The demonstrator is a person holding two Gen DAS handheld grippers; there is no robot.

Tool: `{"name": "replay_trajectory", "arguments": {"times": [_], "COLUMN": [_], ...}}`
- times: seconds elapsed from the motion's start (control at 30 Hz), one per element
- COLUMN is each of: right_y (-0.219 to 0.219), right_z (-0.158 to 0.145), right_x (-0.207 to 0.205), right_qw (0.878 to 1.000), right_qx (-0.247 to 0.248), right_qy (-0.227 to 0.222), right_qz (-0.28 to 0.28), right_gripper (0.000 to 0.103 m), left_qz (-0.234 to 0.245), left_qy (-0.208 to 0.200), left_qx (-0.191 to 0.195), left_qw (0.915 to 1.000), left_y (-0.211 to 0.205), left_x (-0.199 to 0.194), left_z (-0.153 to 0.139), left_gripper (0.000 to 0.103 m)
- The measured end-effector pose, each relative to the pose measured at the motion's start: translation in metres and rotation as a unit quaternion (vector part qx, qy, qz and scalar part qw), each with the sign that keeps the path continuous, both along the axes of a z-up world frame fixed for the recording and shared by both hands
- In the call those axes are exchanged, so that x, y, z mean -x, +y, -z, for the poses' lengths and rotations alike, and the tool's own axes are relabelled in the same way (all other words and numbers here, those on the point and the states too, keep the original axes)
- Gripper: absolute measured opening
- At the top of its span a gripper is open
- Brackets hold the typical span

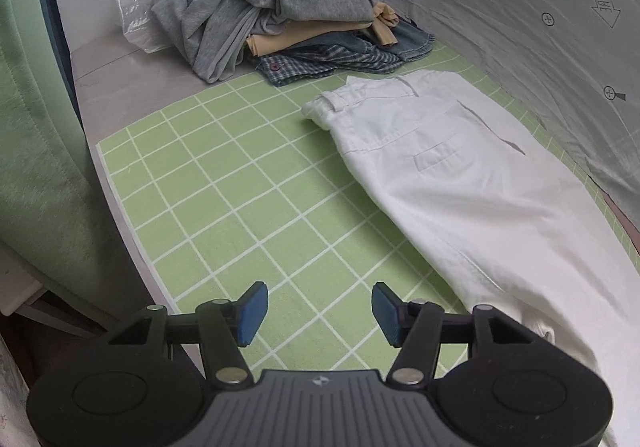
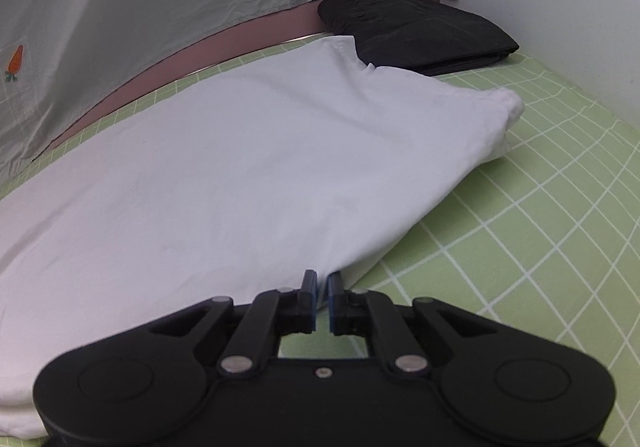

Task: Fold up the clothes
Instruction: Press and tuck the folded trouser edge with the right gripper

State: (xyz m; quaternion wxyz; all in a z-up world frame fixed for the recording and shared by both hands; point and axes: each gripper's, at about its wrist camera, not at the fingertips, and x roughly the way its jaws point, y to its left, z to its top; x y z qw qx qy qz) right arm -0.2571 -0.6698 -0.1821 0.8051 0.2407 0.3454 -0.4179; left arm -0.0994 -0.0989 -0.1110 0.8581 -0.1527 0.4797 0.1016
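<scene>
Green grid mat (image 1: 224,183) covers the table. White trousers (image 1: 460,175) lie flat along its far side, below a grey sheet (image 1: 520,27). Left view only: clothes pile (image 1: 272,3) at mat's far left. Right view only: folded black garment (image 2: 420,31) beyond the trouser hem. Left gripper (image 1: 320,313) hovers low over bare mat, jaws wide apart. Right gripper (image 2: 322,299) is pinched on the trousers' near edge.

The grey sheet (image 1: 520,27) bears the words "LOOK HERE" set inside arrow outlines, twice in the left wrist view; in the right wrist view the same print shows on the sheet (image 2: 160,7) upside down, its last letters partly hidden. Small circled plus marks and an orange carrot picture are printed on it too. No other text can be read.
</scene>
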Motion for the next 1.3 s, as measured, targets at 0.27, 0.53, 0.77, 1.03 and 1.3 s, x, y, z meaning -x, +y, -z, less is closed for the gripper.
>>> {"name": "replay_trajectory", "arguments": {"times": [0.27,0.53,0.77,1.03,1.3], "right_y": [0.060,0.195,0.315,0.365,0.357], "right_z": [-0.018,-0.045,-0.046,-0.042,-0.030], "right_x": [-0.028,-0.096,-0.162,-0.185,-0.206], "right_qw": [1.000,0.998,0.990,0.987,0.989], "right_qx": [0.016,0.043,0.034,0.020,0.009], "right_qy": [0.003,-0.030,-0.048,-0.042,-0.027], "right_qz": [0.021,-0.032,-0.132,-0.152,-0.146], "right_gripper": [0.029,0.030,0.031,0.033,0.007], "left_qz": [0.053,0.164,0.244,0.293,0.317], "left_qy": [-0.010,0.000,-0.002,0.003,0.005], "left_qx": [0.005,0.010,-0.018,-0.026,-0.017], "left_qw": [0.9985,0.9865,0.9697,0.9558,0.9483], "left_y": [0.023,0.056,0.072,0.089,0.093], "left_x": [-0.044,-0.109,-0.147,-0.146,-0.141], "left_z": [0.005,0.015,0.018,0.025,0.026], "left_gripper": [0.063,0.067,0.071,0.075,0.075]}}
